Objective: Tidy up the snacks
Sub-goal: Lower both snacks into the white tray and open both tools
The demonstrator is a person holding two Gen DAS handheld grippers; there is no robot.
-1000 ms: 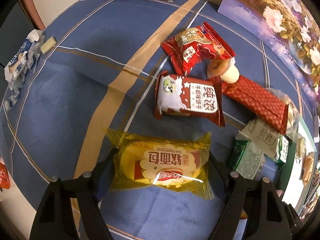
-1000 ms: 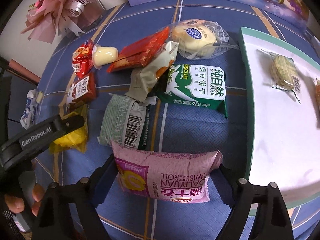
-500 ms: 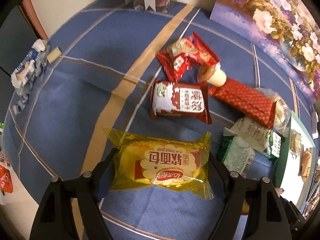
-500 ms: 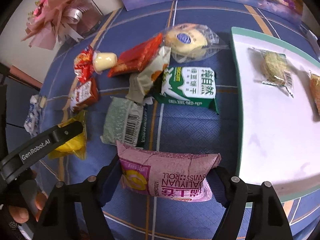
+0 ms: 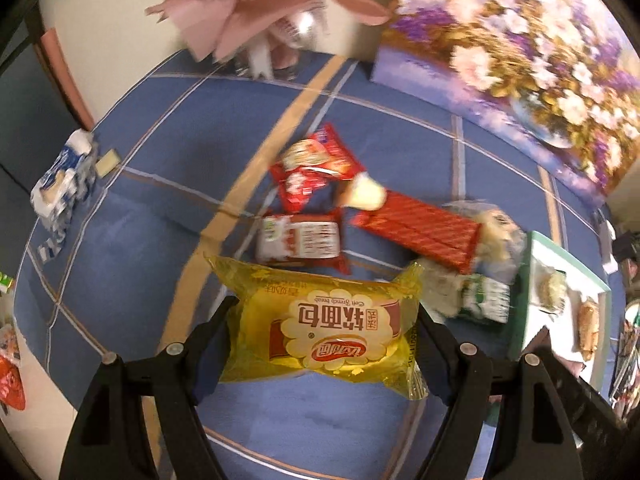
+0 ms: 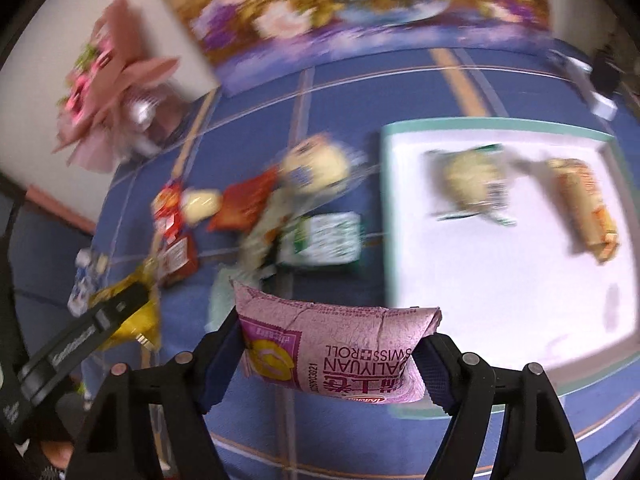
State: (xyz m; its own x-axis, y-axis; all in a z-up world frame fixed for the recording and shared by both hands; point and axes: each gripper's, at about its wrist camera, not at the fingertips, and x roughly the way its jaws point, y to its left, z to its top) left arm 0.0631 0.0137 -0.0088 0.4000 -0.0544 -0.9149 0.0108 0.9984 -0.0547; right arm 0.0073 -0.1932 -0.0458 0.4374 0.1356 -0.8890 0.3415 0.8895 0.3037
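Two snacks already lie on the white tray (image 6: 500,280) at right. Left tongs (image 5: 322,334) grip the yellow bread pack (image 5: 320,328), right tongs (image 6: 328,354) grip the pink Swiss roll pack (image 6: 332,348); several snacks (image 5: 304,236) wait on the desk (image 5: 160,200).

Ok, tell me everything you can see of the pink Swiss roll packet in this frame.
The pink Swiss roll packet is a puffy pillow pack of crinkled matte film with crimped ends, a yellow emblem and magenta lettering that reads upside down in the right wrist view. It lies crosswise between the pads of the right gripper, which press on both ends. It seems lifted off the blue cloth, near the white tray.
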